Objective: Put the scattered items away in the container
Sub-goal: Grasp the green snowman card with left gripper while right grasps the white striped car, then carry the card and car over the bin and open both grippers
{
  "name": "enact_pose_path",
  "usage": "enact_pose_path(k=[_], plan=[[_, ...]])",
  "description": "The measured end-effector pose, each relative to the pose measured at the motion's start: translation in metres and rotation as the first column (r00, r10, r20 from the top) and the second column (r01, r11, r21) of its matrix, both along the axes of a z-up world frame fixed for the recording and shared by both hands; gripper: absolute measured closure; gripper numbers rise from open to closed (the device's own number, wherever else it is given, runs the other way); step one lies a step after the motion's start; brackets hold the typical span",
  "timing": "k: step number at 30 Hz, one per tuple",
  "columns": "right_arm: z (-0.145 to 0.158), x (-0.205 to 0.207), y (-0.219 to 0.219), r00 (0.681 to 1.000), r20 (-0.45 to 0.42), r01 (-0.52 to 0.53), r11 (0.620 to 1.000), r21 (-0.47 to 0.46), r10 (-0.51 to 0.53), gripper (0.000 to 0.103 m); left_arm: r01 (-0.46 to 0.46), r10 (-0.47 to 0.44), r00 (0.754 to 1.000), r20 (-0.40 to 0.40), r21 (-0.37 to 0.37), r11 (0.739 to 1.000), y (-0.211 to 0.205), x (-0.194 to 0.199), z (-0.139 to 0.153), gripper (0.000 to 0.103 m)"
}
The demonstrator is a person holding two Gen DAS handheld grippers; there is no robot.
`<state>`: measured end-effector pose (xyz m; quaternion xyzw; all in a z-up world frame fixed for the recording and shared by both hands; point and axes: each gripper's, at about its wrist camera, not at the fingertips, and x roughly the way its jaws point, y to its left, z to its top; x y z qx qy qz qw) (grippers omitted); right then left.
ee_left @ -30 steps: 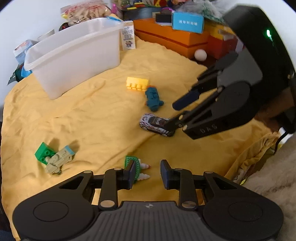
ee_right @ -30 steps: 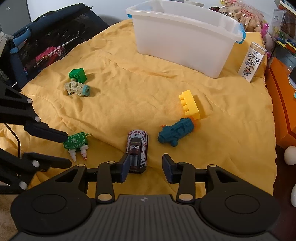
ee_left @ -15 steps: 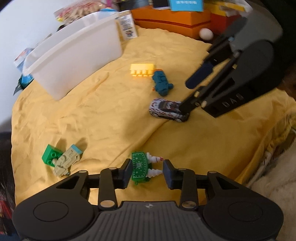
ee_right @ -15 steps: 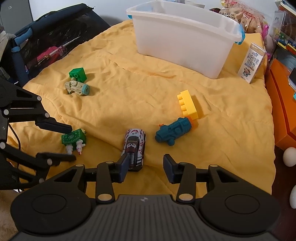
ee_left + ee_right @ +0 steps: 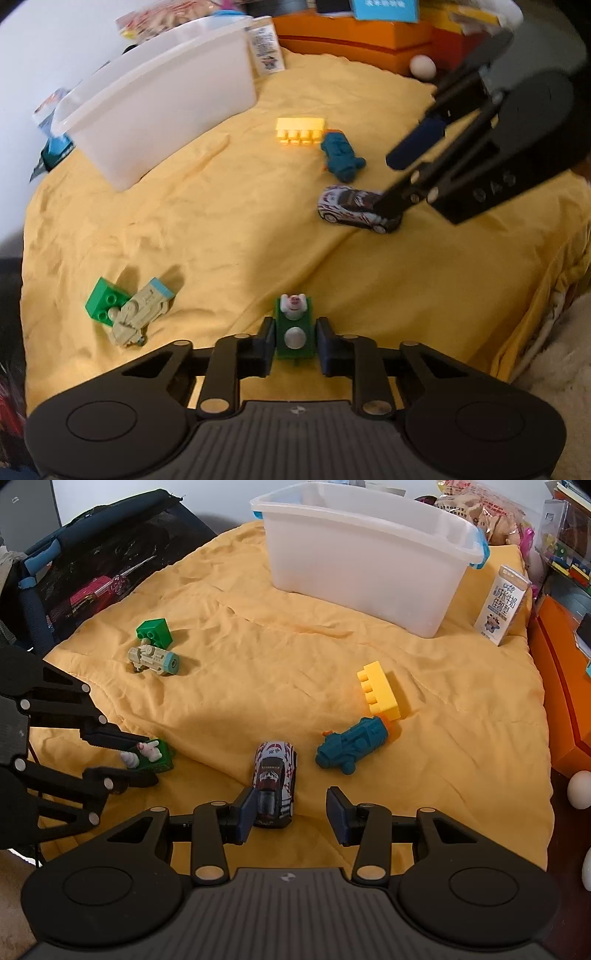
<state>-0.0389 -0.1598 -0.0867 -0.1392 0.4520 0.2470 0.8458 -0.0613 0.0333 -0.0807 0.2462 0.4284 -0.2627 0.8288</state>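
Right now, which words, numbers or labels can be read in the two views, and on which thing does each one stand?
"045", or possibly "DAS": raised marking on the right gripper body in the left wrist view, too blurred to settle.
Chinese characters on the milk carton: visible, too small to read.
White characters on the blue box: blurred, unreadable.
Print on the snack bag: unreadable.
Toy car: patterns only, no legible text.

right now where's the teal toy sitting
In the right wrist view the teal toy lies on the yellow blanket right of centre, just below the yellow brick and to the right of the toy car.
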Motion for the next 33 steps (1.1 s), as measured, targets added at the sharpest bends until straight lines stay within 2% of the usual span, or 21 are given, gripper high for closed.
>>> enact_pose_path(k=[6, 8, 9, 13, 16, 21, 24, 26, 29, 33], plan=[[-0.015, 0.001, 0.019, 0.999, 0.011, -0.033, 0.999, -0.025, 0.033, 0.051, -0.044, 0.042, 0.999, -0.034, -0.062, 0.997, 0.006, 0.005, 0.003, 0.079], [-0.022, 0.000, 0.024, 0.999, 0.014, -0.049, 0.997, -0.057, 0.050, 0.058, -0.056, 0.052, 0.998, -0.042, -0.084, 0.995, 0.011, 0.008, 0.007, 0.079], [-0.021, -0.001, 0.025, 0.998, 0.016, -0.053, 0.997, -0.050, 0.054, 0.069, -0.061, 0.057, 0.998, -0.040, -0.092, 0.994, 0.014, 0.009, 0.010, 0.079], [-0.009, 0.002, 0.025, 0.999, 0.017, -0.040, 0.998, -0.039, 0.041, 0.070, -0.083, 0.082, 0.997, -0.015, -0.145, 0.986, 0.024, 0.019, 0.031, 0.079], [0.006, 0.014, 0.023, 0.999, 0.036, 0.000, 1.000, -0.001, 0.000, 0.070, -0.083, 0.092, 0.995, 0.046, -0.176, 0.981, 0.031, 0.033, 0.056, 0.079], [0.041, 0.048, 0.021, 0.992, 0.121, 0.040, 0.998, 0.048, -0.046, 0.069, -0.055, 0.087, 0.979, 0.182, -0.177, 0.983, 0.032, 0.069, 0.096, 0.079], [0.069, 0.081, 0.015, 0.983, 0.162, 0.066, 0.990, 0.123, -0.085, 0.069, -0.054, 0.107, 0.972, 0.208, -0.249, 0.967, 0.034, 0.101, 0.126, 0.079], [0.089, 0.105, 0.013, 0.973, 0.200, 0.082, 0.984, 0.160, -0.113, 0.069, -0.041, 0.113, 0.958, 0.263, -0.267, 0.963, 0.030, 0.124, 0.147, 0.079], [0.121, 0.137, 0.018, 0.948, 0.282, 0.093, 0.975, 0.200, -0.149, 0.069, -0.049, 0.139, 0.928, 0.346, -0.256, 0.965, 0.020, 0.162, 0.166, 0.079], [0.144, 0.182, 0.030, 0.911, 0.352, 0.135, 0.963, 0.234, -0.213, 0.069, -0.119, 0.209, 0.911, 0.355, -0.260, 0.958, 0.012, 0.224, 0.171, 0.079]])
